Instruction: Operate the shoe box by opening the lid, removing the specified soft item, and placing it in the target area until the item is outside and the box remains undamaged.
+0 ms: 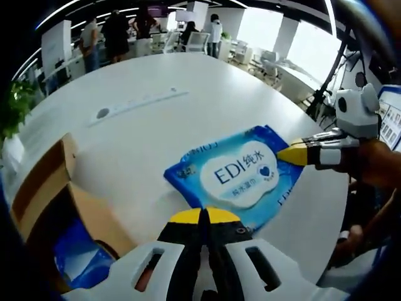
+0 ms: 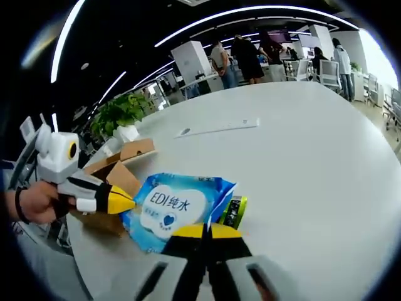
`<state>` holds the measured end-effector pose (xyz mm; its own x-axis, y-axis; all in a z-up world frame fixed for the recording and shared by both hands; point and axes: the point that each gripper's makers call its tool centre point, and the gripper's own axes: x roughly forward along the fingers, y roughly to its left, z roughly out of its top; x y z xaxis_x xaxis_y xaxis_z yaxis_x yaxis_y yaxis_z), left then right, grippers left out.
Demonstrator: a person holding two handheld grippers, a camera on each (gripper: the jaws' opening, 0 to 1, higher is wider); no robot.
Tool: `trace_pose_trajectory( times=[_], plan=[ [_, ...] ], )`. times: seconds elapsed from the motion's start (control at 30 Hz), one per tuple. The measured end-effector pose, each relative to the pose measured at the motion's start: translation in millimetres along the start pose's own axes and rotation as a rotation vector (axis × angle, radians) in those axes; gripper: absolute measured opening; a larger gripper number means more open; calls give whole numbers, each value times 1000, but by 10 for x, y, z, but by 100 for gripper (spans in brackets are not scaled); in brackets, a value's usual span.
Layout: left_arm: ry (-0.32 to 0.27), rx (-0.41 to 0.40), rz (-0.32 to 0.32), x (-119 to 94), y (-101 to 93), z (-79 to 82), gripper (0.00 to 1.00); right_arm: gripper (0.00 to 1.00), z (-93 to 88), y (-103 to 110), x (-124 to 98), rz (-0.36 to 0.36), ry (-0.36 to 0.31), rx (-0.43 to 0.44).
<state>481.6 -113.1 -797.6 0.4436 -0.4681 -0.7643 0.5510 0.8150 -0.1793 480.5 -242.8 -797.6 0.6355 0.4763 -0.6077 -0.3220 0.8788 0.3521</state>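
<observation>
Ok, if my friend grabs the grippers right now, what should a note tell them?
Left gripper: shut on the near edge of the blue wet wipes pack.
Right gripper: shut on the pack's opposite edge.
The pack lies on the white table, outside the cardboard shoe box, which stands open beside it; something blue remains inside.
Done: lid open, pack out.
Left: settle the pack in the target area and release both grippers.

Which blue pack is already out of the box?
The blue wipes pack with the white EDI label, flat on the table. The other blue one sits inside the cardboard box.
</observation>
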Motion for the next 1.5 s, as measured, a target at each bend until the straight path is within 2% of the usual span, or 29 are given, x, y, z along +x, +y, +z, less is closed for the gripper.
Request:
trace_pose_trajectory(
  times=[0.53,1.07,1.5],
  plan=[
    [41,35,16,76,-26,-71,0,0,-134,-95,88,-7,22,20],
    [54,23,21,81,-1,-79,0,0,-120,-112,115,-16,26,31],
    [63,17,-7,34,-58,-97,12,3,-151,-187,67,-56,28,52]
  ],
)
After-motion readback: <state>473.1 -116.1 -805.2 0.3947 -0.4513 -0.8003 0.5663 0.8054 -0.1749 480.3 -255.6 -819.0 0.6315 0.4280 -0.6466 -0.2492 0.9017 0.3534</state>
